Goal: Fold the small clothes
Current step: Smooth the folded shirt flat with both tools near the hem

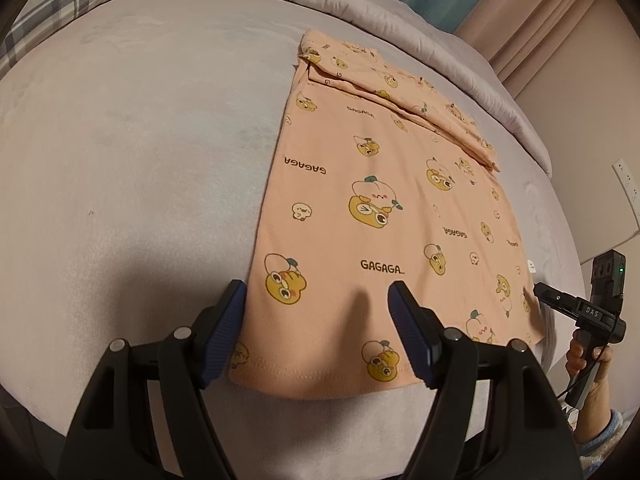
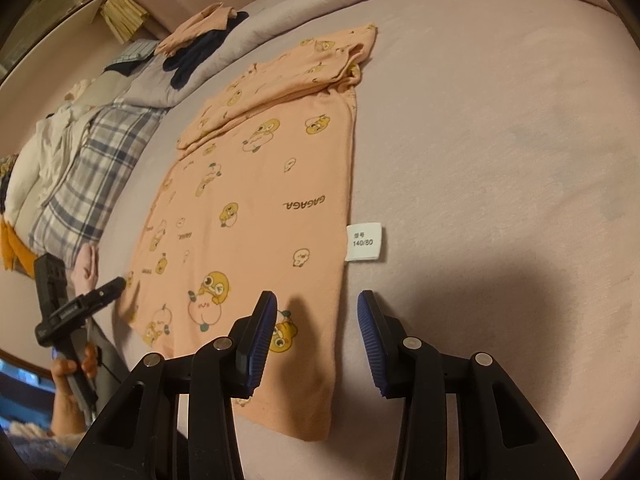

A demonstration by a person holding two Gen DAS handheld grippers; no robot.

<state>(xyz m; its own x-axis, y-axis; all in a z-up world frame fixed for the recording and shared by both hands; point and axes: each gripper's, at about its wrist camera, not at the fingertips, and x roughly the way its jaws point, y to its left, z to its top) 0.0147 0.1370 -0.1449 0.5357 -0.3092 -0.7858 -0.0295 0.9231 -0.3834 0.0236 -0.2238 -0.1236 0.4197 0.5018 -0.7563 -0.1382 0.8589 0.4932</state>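
So I've got the peach cartoon-print shirt [image 1: 384, 216] spread flat on the bed [image 1: 140, 160], on the mauve sheet. Its far end is already folded over on itself, with the sleeves [image 1: 404, 92] tucked across in a band near the top. The rest lies smooth, hem toward me, and the print says GAGAGA all over with little yellow duck-ish characters.

My left hand-held gripper [image 1: 318, 300] hovers over the hem's left corner with the jaws spread wide. One blue pad sits just off the shirt's left edge and the other is over the fabric, but nothing is pinched between them.

My right hand-held gripper [image 2: 316, 312] is over the opposite corner of the hem with a narrower gap, but it isn't gripping anything either. The left pad is above the fabric and the right pad is above bare sheet, so the shirt's edge runs between them. The white size tag [image 2: 363, 241] pokes out from that side seam, just past the pads.

Further back there's a plaid pillow [image 2: 92, 168] and a small pile of other clothes [image 2: 200, 36] on the rumpled duvet at the far end of the bed. In each view you can see my other hand holding the other gripper at the edge of the frame.
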